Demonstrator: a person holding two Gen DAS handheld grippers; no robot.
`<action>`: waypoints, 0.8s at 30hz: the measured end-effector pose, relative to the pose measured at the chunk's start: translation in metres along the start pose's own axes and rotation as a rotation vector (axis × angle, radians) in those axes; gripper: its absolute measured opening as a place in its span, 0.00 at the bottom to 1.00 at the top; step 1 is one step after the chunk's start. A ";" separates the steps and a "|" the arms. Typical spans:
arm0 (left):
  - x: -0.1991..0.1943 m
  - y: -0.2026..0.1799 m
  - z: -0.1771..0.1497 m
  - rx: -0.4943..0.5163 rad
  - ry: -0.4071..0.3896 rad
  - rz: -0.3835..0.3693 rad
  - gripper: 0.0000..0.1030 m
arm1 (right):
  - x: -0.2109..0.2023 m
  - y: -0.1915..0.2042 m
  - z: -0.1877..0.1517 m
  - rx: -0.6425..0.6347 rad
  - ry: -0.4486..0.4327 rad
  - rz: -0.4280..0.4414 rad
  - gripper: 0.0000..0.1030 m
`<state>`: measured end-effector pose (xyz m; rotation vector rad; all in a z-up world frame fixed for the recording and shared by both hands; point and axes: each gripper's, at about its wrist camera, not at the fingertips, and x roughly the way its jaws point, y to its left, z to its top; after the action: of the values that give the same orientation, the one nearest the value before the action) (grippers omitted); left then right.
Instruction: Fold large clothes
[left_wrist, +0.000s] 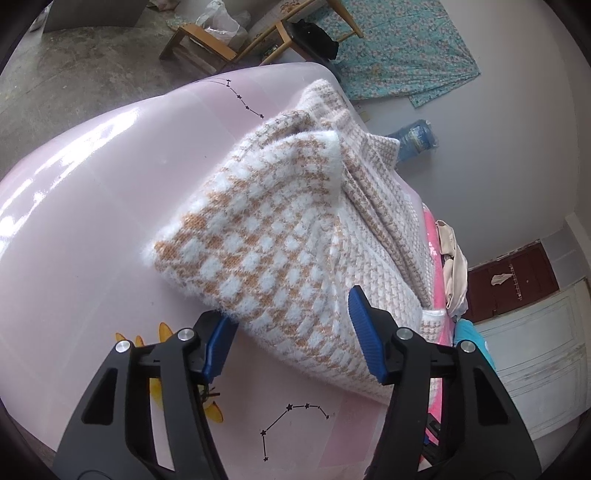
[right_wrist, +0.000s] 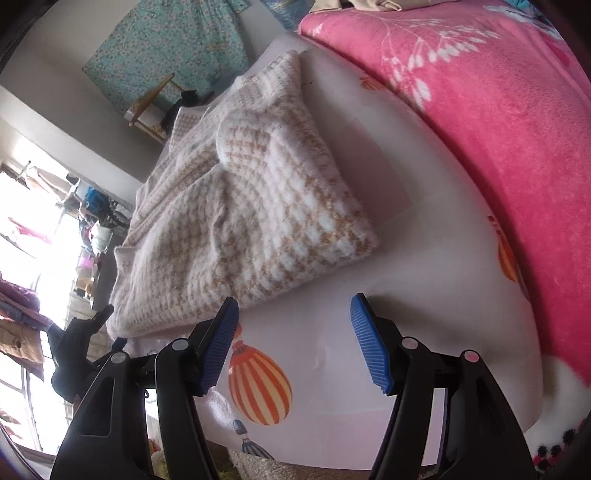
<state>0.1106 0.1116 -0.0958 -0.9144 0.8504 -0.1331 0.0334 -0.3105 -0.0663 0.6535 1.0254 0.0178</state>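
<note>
A fluffy white-and-tan checked sweater (left_wrist: 280, 236) lies folded into a thick bundle on the glossy pink table (left_wrist: 74, 221). In the left wrist view my left gripper (left_wrist: 291, 339) sits at the bundle's near edge. The sweater's edge lies between its blue pads (left_wrist: 365, 332); they stand apart and do not squeeze the cloth. In the right wrist view the same sweater (right_wrist: 240, 206) lies just beyond my right gripper (right_wrist: 295, 339). That gripper is open over bare table (right_wrist: 424, 258) with nothing between its fingers.
A pink fleece blanket (right_wrist: 480, 110) borders the table on the right. A wooden chair (left_wrist: 221, 44), a water bottle (left_wrist: 417, 140) and a floral cloth (left_wrist: 399, 48) on the wall stand beyond the table. A black shape (right_wrist: 74, 350) shows at the table's left edge.
</note>
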 end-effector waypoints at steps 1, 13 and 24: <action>0.001 0.000 0.000 -0.001 -0.001 -0.001 0.54 | 0.001 0.000 0.001 0.002 0.000 -0.003 0.60; 0.005 -0.005 0.003 0.073 -0.036 0.069 0.38 | 0.013 0.010 0.019 0.080 -0.077 -0.090 0.56; 0.007 -0.005 0.008 0.039 -0.025 0.064 0.39 | 0.020 0.012 0.026 0.073 -0.129 -0.141 0.47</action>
<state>0.1224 0.1109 -0.0942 -0.8497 0.8505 -0.0824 0.0684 -0.3075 -0.0663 0.6391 0.9491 -0.1837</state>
